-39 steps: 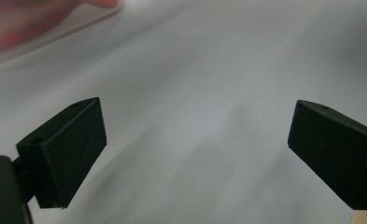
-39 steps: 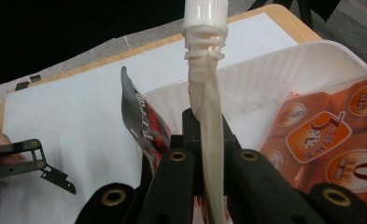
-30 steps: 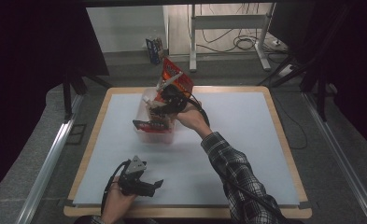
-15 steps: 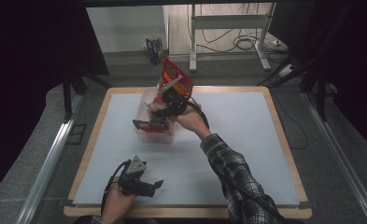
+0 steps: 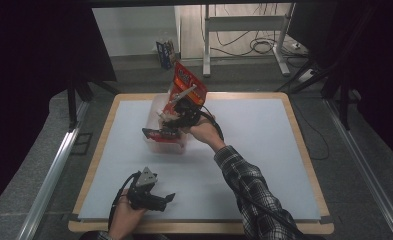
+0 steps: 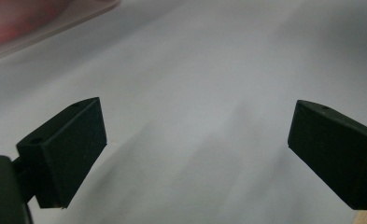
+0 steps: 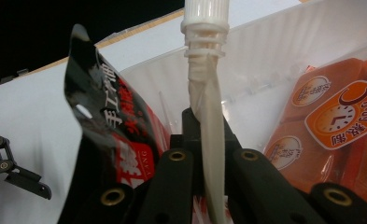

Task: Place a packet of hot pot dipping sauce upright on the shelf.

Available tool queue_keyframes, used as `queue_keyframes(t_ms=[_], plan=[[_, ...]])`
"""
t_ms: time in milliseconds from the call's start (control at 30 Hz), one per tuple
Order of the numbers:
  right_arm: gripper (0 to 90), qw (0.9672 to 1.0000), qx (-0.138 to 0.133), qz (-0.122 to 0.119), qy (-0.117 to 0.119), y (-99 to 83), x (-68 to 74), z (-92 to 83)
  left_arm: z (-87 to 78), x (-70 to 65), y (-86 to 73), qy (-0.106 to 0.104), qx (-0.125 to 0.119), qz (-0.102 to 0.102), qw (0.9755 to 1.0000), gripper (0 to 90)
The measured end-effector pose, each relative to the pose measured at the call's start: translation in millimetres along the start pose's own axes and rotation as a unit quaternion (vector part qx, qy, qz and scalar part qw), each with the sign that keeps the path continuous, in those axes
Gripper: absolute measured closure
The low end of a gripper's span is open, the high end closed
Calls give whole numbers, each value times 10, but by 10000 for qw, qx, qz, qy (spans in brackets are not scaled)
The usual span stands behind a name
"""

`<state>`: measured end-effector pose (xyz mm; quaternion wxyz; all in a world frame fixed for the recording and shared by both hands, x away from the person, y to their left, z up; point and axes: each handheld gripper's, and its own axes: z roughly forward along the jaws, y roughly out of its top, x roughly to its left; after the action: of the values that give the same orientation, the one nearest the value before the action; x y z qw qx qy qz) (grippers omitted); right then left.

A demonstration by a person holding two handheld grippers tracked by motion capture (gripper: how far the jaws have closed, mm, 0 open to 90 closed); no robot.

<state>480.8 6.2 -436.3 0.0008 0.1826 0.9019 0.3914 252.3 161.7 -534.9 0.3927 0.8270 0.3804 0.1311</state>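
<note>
My right gripper [image 7: 203, 140] is shut on a flat white spouted pouch [image 7: 208, 102] whose screw cap [image 7: 204, 14] points away from the jaws. It holds the pouch over a clear plastic bin [image 7: 265, 60]. In the high view this gripper [image 5: 174, 119] hangs at the bin [image 5: 166, 146] left of the table's middle. A black and red snack packet [image 7: 106, 121] stands in the bin beside the pouch, and orange packets [image 7: 330, 121] lie on the other side. My left gripper [image 5: 169, 200] rests near the front edge, and its jaws [image 6: 195, 154] stand open over bare white table.
A tall red-orange bag [image 5: 186, 82] stands up at the bin's far side. The white table top [image 5: 264, 135] has a wooden rim. Metal frame legs and cables lie on the floor beyond the far edge.
My right gripper has come down a little toward the bin with the white pouch in it. The left gripper has stayed in place.
</note>
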Motion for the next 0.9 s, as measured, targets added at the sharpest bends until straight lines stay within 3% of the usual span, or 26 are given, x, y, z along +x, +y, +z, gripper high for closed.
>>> queue_keyframes(t_ms=[133, 367, 900], plan=[[868, 10000, 23, -39, -30, 5, 20, 1, 0, -1, 0, 9, 4, 5, 10000, 44], [765, 9996, 64, -109, -233, 5, 38, -14, -2, 2, 0, 17, -1, 0, 10000, 44], [544, 9987, -184, -46, -481, 16, 39, -226, 2, -13, 5, 44, 26, 48, 10000, 44]])
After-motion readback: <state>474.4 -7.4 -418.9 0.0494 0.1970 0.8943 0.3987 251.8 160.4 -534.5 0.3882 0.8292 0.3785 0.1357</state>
